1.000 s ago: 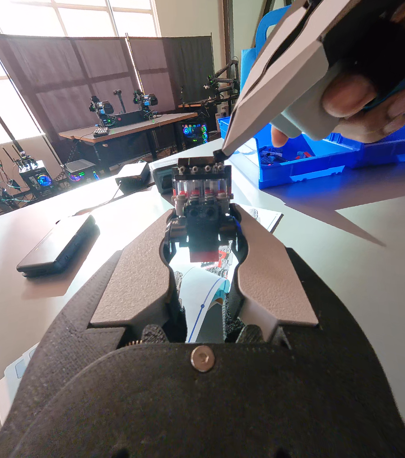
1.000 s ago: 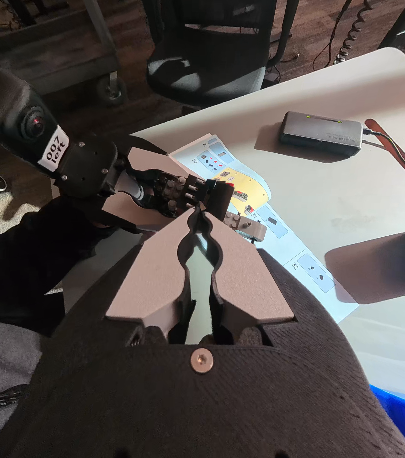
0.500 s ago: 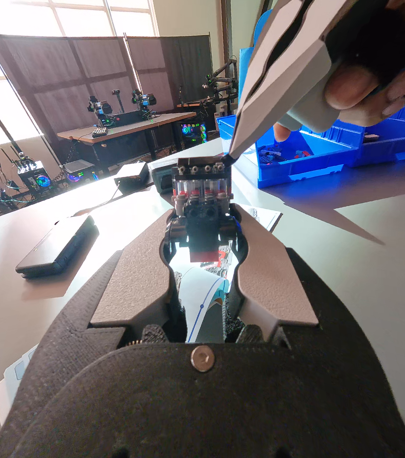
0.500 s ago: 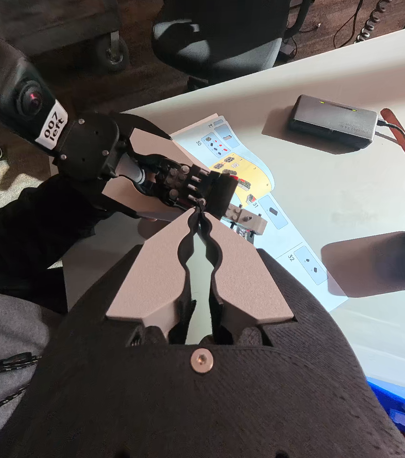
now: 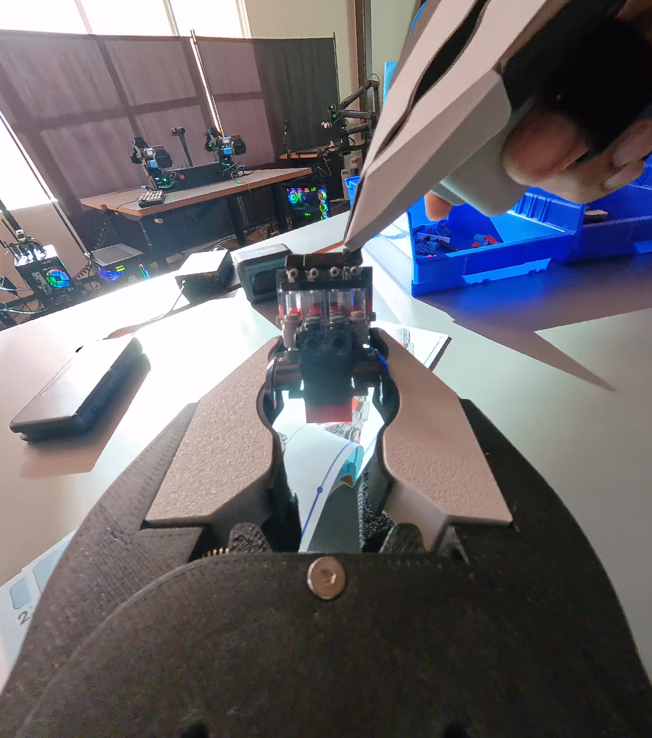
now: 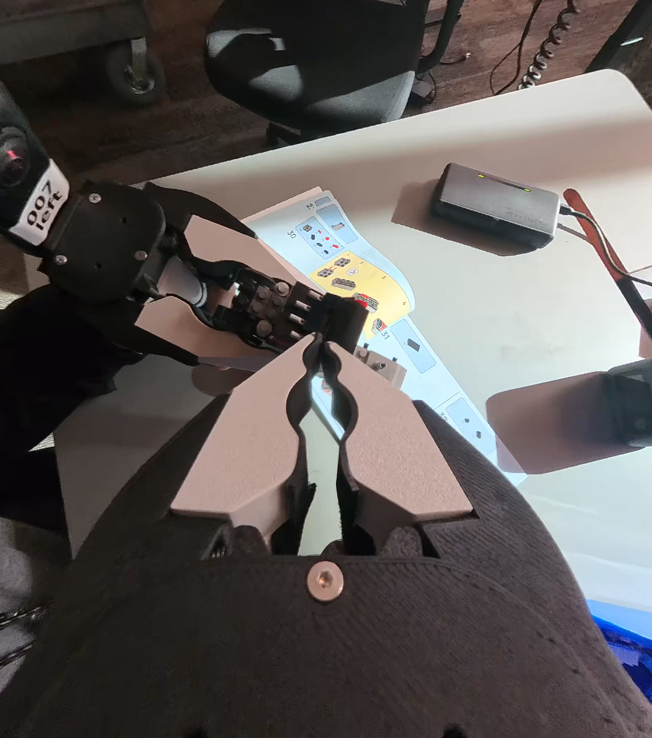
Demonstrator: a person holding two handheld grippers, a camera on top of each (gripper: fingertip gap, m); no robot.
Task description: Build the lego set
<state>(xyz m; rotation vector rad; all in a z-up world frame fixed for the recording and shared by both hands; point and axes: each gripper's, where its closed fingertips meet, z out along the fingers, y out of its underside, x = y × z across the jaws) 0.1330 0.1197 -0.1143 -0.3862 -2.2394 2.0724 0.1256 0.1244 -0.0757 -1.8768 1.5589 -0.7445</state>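
My left gripper (image 5: 326, 353) is shut on a black lego assembly (image 5: 326, 319) with clear and red parts and a row of studs on top, and holds it above the table. My right gripper (image 5: 350, 247) comes down from the upper right, shut on a small black piece at the assembly's top right corner. In the right wrist view my right gripper (image 6: 318, 339) meets the assembly (image 6: 276, 311) at its black end block, with the left gripper's fingers (image 6: 212, 247) around it. A grey lego sub-assembly (image 6: 380, 365) lies on the instruction sheet (image 6: 356, 263) just beyond.
Blue parts bins (image 5: 476, 259) with loose pieces stand at the right. A flat black device (image 5: 80, 391) lies at the left; it also shows in the right wrist view (image 6: 496, 207). Small boxes (image 5: 260, 271) sit behind the assembly. A chair (image 6: 316, 88) stands past the table edge. My hands' fingertips stand some 4 cm from each other.
My right gripper has leaned in a little closer over the assembly's top corner, tips staying at the same spot. My left gripper has held the assembly still.
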